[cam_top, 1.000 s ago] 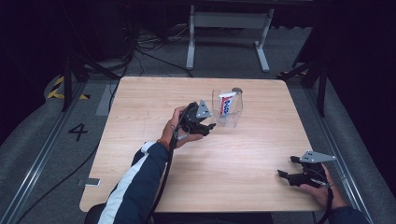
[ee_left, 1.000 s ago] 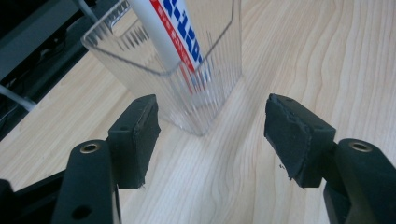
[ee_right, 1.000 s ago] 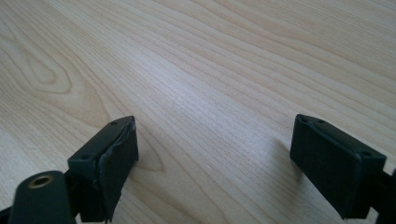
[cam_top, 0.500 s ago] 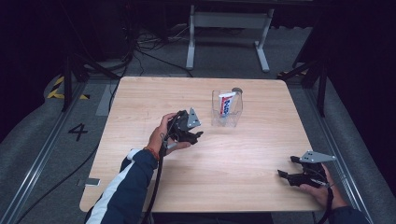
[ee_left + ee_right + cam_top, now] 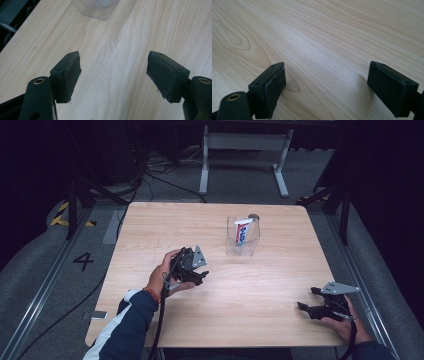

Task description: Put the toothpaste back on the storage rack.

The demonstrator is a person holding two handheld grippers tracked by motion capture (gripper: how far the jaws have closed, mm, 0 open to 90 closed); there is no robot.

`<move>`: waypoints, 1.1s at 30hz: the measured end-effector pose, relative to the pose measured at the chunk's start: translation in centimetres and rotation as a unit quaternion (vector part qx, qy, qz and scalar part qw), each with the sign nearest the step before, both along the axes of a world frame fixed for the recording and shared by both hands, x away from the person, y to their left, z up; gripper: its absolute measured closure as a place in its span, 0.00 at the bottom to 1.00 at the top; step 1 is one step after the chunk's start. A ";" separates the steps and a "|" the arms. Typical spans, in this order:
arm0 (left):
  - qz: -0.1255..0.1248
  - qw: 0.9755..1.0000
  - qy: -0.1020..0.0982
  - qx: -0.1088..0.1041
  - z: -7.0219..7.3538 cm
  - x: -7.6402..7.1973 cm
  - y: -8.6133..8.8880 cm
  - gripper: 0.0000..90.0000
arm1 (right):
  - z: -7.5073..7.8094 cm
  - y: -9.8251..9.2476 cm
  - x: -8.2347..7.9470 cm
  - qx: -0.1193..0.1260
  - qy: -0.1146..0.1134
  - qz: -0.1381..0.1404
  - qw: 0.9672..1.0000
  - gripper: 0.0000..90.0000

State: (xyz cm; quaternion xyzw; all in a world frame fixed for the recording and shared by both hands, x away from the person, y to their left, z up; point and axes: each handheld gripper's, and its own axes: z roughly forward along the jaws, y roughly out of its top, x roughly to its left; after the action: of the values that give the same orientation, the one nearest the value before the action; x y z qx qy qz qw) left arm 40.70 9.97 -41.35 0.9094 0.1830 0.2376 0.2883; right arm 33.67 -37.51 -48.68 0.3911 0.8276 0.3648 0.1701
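The left gripper (image 5: 192,270) hung over the middle-left of the wooden surface (image 5: 150,225), held in the person's left hand (image 5: 167,275). Its jaws stood apart and had just been opening, with nothing between them but bare wood, as the left gripper view showed (image 5: 113,72). Ahead of this gripper and a little to its right, near but not touching, stood a clear ribbed plastic cup (image 5: 242,239); its lower corner showed at the top of the left gripper view (image 5: 96,8). Inside the cup a toothpaste tube (image 5: 242,231) stood upright, leaning slightly against the wall, its white, red and blue print facing the camera.

The right gripper (image 5: 320,307) rested low by the near right edge of the surface, held in the person's right hand (image 5: 345,322), well apart from the cup, which lay far ahead of it and off to its left. Its jaws were likewise spread wide, and the right gripper view showed plain wood grain between them (image 5: 327,75). The grey three-cornered plate on top of each gripper caught the light. A dark cable trailed from the left gripper along the blue and white sleeve (image 5: 125,325).
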 end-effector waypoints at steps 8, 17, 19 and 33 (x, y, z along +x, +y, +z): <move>0.023 1.000 0.006 0.018 -1.3 -1.2 2.5 0.30 | 0.0 0.0 0.0 0.000 0.000 -0.001 1.000 0.17; 0.054 0.998 0.015 0.031 -2.4 -2.5 5.3 0.26 | 0.0 0.0 0.0 0.000 0.000 -0.001 1.000 0.17; 0.059 0.997 0.014 0.038 -2.6 -2.8 5.8 0.25 | 0.0 0.0 0.0 0.000 0.000 -0.001 1.000 0.17; 0.093 0.995 0.012 0.040 -4.4 -4.8 10.3 0.26 | 0.0 0.0 -0.1 0.000 0.000 -0.002 1.000 0.17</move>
State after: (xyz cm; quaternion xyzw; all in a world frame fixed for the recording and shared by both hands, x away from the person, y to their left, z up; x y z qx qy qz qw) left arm 35.86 20.22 -45.75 0.9019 0.2611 0.2592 0.2261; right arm 33.62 -37.49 -48.68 0.3929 0.8267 0.3645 0.1712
